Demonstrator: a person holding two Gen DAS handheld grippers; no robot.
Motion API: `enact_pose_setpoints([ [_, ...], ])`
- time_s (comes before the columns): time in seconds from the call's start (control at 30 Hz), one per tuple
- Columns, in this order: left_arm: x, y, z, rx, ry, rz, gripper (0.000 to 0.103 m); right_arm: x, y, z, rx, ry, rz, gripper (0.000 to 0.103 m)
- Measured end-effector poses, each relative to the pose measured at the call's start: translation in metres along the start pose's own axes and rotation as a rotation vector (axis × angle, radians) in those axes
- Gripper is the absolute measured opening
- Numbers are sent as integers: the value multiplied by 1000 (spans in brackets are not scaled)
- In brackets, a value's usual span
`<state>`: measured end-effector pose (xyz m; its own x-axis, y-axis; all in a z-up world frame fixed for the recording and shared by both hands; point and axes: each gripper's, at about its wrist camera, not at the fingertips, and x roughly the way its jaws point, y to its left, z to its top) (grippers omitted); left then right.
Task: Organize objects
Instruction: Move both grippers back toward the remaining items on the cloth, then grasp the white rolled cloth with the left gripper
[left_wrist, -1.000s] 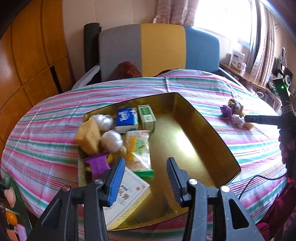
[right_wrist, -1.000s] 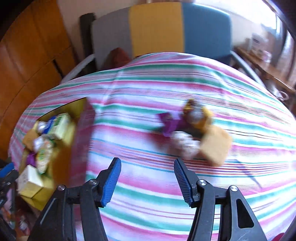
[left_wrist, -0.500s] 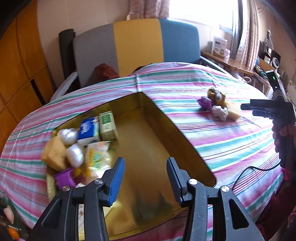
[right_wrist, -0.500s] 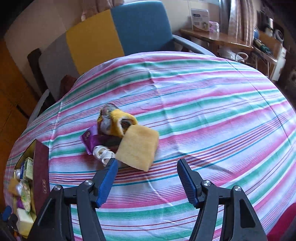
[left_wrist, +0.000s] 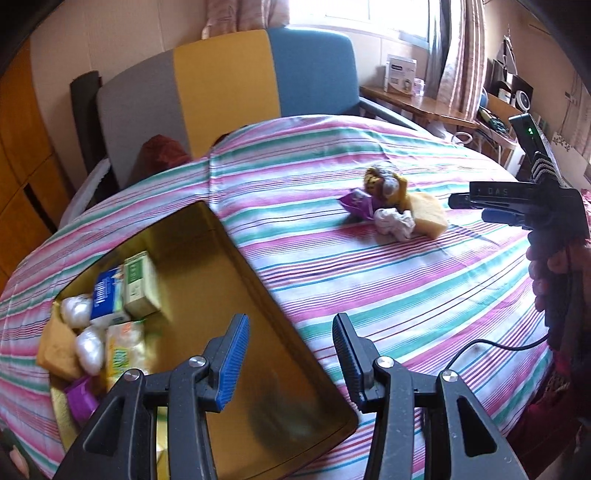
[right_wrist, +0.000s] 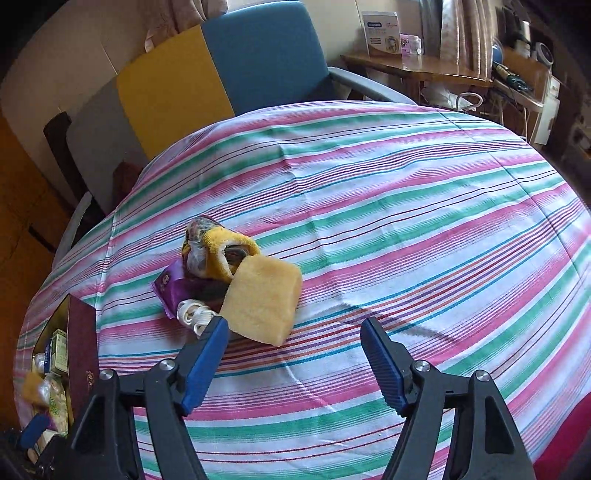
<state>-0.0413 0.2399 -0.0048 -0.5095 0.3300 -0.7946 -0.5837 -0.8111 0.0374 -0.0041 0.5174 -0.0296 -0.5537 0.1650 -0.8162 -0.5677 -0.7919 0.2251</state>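
The right gripper (right_wrist: 293, 363), empty, its jaws just opening wider, is hovering near the yellow sponge (right_wrist: 262, 301) on the worktop (right_wrist: 406, 221). Closing carelessly risks snagging the adjoining white bundle (right_wrist: 192, 314). The left gripper (left_wrist: 290, 363), half-open and empty, is hanging over the gold tray (left_wrist: 207, 258).

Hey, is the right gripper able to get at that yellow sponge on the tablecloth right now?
Probably yes. The right gripper has just been opening, with nothing between its jaws, and the yellow sponge lies just ahead by its left finger. Nothing covers the near side; the white bundle crowds its left edge.
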Motion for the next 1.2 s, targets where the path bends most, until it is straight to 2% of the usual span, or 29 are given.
enact_pose_setpoints([
  [0.13, 12, -14, 12, -3, 25, -61, 47, -2, -10, 2, 46, -16, -13, 76],
  [0.43, 49, -50, 45, -16, 85, -172, 47, -10, -43, 7, 211, -45, 21, 76],
  [0.6, 91, -50, 67, -188, 189, -300, 44, -8, -46, 7, 235, -32, 42, 77],
  [0.8, 126, -63, 84, -326, 226, -378, 42, -4, -44, 7, 231, -13, 63, 78],
  [1.03, 166, -69, 102, -476, 252, -357, 48, -1, -46, 7, 241, 1, 84, 79],
  [1.2, 176, -80, 111, -413, 242, -315, 46, 2, -47, 7, 242, 8, 82, 79],
])
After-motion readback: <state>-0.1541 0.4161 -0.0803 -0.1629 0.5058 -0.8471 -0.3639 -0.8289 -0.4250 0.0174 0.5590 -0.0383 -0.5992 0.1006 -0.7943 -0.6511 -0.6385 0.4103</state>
